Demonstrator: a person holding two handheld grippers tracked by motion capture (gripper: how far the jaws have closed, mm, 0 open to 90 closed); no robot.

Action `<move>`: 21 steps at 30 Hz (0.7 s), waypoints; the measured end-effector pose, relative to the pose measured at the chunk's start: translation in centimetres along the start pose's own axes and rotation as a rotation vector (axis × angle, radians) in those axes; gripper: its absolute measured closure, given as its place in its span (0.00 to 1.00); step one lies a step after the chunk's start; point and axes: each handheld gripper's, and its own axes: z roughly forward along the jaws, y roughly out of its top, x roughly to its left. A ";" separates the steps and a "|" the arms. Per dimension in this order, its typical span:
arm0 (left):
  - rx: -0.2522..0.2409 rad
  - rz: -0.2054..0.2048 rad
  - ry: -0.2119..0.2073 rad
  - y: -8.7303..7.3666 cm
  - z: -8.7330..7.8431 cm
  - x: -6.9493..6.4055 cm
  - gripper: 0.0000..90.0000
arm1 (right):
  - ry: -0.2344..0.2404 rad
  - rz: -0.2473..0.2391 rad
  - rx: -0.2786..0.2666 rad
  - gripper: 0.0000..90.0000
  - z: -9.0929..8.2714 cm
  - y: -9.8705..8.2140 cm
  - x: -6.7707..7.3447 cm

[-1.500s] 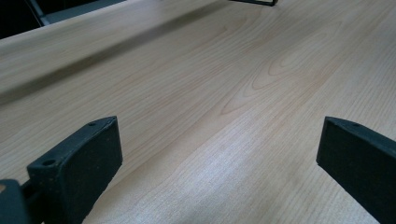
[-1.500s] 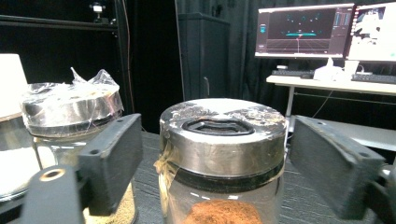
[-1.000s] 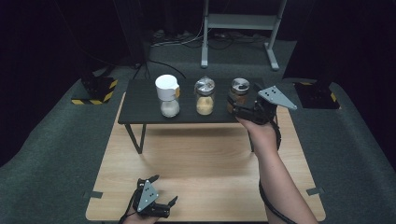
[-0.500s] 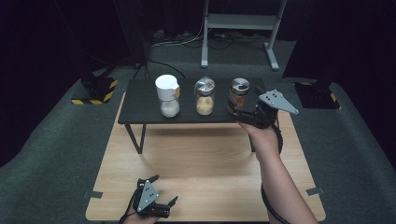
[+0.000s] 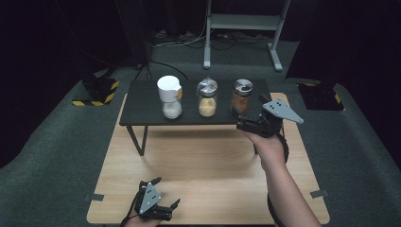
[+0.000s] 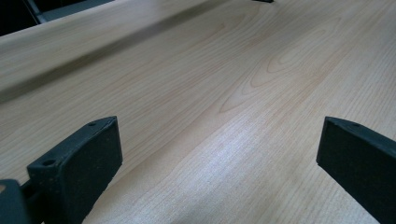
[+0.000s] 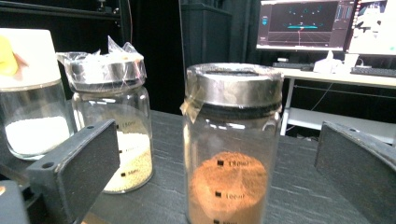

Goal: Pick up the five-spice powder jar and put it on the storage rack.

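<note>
Three jars stand in a row on a low black table (image 5: 142, 108): a white-capped jar (image 5: 169, 97) of white powder, a silver-lidded jar (image 5: 207, 97) of beige grains, and a silver-lidded jar (image 5: 242, 96) of brown powder. My right gripper (image 5: 249, 113) is open, level with the brown jar at its near right, and does not touch it. In the right gripper view the brown jar (image 7: 231, 154) stands just ahead between the spread jaws, with the beige jar (image 7: 114, 126) and white jar (image 7: 30, 98) to its left. My left gripper (image 5: 166, 192) rests open low over the wooden tabletop (image 6: 233, 70).
The black table stands on the far half of a light wooden tabletop (image 5: 208, 161). Dark carpet surrounds it. A yellow-black striped block (image 5: 97, 92) lies at far left, a metal desk frame (image 5: 246, 21) at the back. A lit monitor (image 7: 303, 23) shows behind the jars.
My right gripper has drawn back a little toward the person, away from the brown jar, still open. The left gripper and the jars have not moved.
</note>
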 end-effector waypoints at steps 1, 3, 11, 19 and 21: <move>0.000 0.000 0.000 0.0 0.0 0.0 0.01 | 0.000 0.000 0.000 0.00 0.0 0.0 0.0; 0.001 0.001 -0.001 0.0 0.0 0.0 0.01 | -0.005 -0.011 -0.002 0.00 -0.4 -0.1 0.1; 0.004 0.005 -0.003 0.0 0.1 0.0 0.01 | 0.005 -0.017 -0.008 0.00 -1.3 -0.2 0.6; 0.002 0.006 -0.002 0.0 0.0 -0.1 0.01 | 0.009 -0.026 -0.011 0.00 -2.2 -0.5 1.0; 0.003 0.007 -0.003 0.0 0.0 -0.1 0.01 | 0.010 -0.028 -0.011 0.00 -2.4 -0.5 1.1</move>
